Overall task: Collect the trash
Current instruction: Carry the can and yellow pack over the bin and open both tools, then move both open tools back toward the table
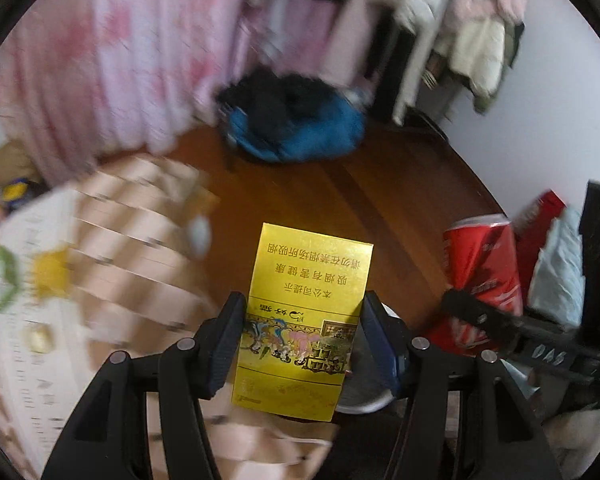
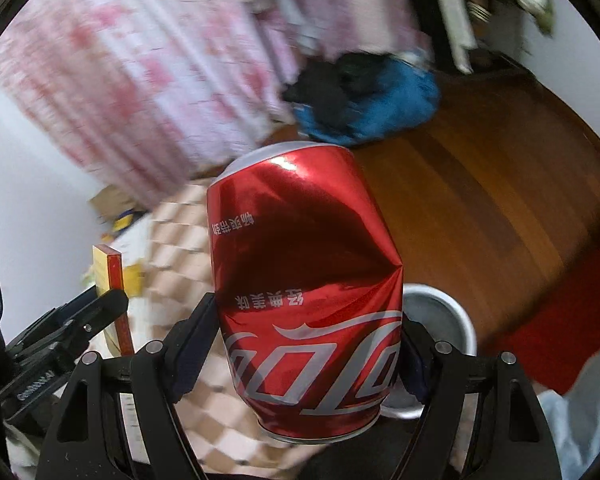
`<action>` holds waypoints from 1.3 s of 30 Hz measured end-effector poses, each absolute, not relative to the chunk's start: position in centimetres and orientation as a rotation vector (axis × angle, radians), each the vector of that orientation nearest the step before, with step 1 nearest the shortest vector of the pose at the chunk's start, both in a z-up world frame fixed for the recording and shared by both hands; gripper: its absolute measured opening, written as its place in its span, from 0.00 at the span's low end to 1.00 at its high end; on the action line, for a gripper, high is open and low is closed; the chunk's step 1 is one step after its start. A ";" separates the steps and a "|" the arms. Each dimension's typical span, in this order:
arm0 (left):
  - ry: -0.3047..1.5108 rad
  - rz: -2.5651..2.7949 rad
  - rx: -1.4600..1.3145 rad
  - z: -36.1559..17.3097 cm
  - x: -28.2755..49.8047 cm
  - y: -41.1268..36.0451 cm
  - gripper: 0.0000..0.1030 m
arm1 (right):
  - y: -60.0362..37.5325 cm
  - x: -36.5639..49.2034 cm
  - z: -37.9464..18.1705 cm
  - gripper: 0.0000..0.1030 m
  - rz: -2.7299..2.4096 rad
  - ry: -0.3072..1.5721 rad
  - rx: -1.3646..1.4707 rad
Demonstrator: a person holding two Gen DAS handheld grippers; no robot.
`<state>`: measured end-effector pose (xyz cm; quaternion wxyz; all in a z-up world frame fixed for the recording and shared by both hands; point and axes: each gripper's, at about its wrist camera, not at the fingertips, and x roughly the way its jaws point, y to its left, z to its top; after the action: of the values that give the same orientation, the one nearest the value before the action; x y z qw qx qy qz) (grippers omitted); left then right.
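Between the left gripper (image 1: pixel 302 344) jaws, a yellow cigarette pack (image 1: pixel 306 316) is clamped upright; a dented Coca-Cola can (image 2: pixel 306 288) is clamped by the right gripper (image 2: pixel 306 352), directly above a white-rimmed bin (image 2: pixel 440 320).

Coca-Cola script on red can (image 2: pixel 304 280)

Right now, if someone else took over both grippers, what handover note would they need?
Left gripper: shut on the flat yellow cardboard cigarette pack, held off the surface.
Right gripper: shut on the dented red aluminium cola can, also lifted.
The round white-rimmed metal bin sits just below and behind the can, on the wooden floor.
Done: both pieces picked up.
Left: drop the can and the pack into the bin. Whether other trash remains cannot be told; the surroundings are blurred.
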<state>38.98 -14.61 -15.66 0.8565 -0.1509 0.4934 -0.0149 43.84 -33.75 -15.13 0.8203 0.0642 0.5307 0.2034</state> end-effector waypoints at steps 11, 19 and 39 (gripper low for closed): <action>1.298 -0.175 -0.406 -27.3 44.9 -22.2 0.54 | -43.8 46.4 -31.3 0.78 0.262 1.404 0.246; 1.381 -0.157 -0.354 -30.3 45.8 -25.1 0.55 | -45.8 48.0 -37.9 0.78 0.182 1.493 0.271; 1.284 -0.007 -0.157 -26.0 43.8 -24.1 0.96 | -45.5 46.6 -34.3 1.00 0.042 1.519 0.070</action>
<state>43.83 -24.10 -25.95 0.7980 -0.0732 0.5982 -0.0033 46.61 -45.45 -34.26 0.7243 0.0315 0.6885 0.0190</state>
